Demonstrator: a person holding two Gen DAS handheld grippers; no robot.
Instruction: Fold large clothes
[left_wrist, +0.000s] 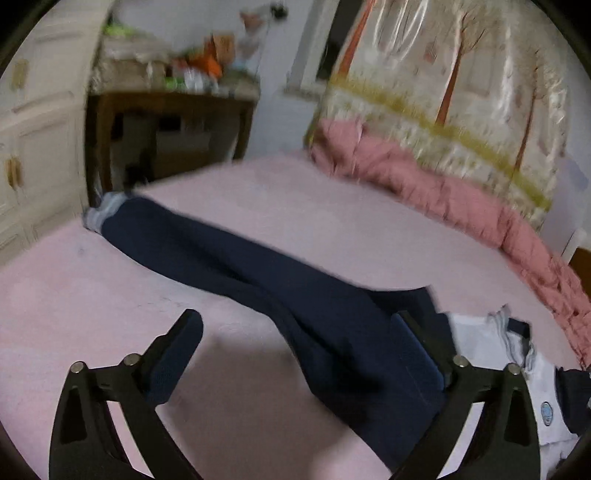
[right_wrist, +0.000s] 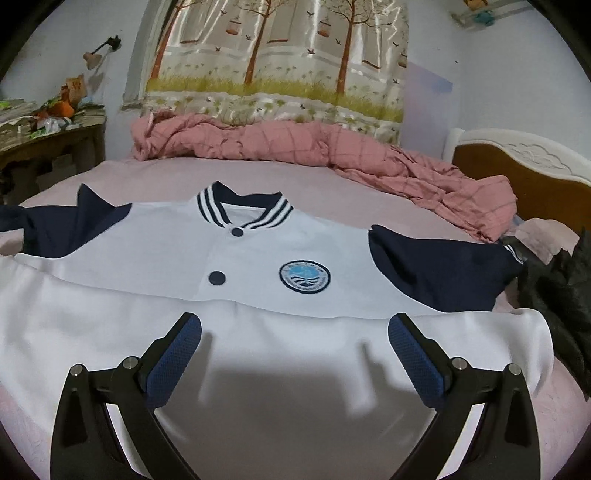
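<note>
A white varsity jacket with navy sleeves, a striped collar and a round badge lies face up on the pink bed sheet. Its lower part is folded up over the body. My right gripper is open and empty, just above the folded white hem. In the left wrist view the jacket's long navy sleeve stretches across the sheet, its striped cuff at the far left. My left gripper is open over the sleeve near the shoulder, holding nothing.
A crumpled pink quilt lies along the far side of the bed. A dark garment lies at the right edge. A cluttered wooden table and white cabinet stand to the left. A headboard is at right.
</note>
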